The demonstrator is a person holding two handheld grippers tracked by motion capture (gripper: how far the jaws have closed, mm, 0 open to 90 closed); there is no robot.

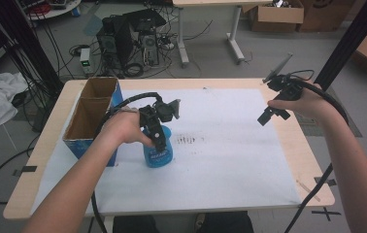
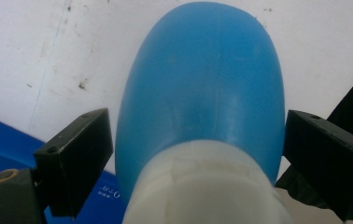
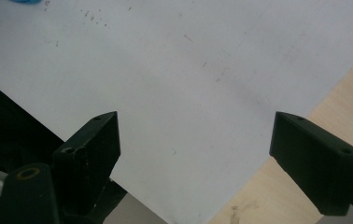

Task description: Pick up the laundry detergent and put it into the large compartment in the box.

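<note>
White sheet [image 1: 230,145] covers the wooden table [image 1: 312,160]; cables [image 1: 138,63] litter the floor.

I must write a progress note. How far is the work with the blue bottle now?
Done: left tool brackets the upright blue bottle on the white sheet. In hand: its jaws look slightly apart from the bottle. Left: gripping and moving it, perhaps into the cardboard box. Right tool is open.

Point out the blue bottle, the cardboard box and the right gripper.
blue bottle [image 2: 202,84]: left gripper view, on its rounded blue body.
cardboard box [image 1: 90,118]: high view, on its brown inner wall.
right gripper [image 1: 268,118]: high view, midway between its fingertips.
</note>
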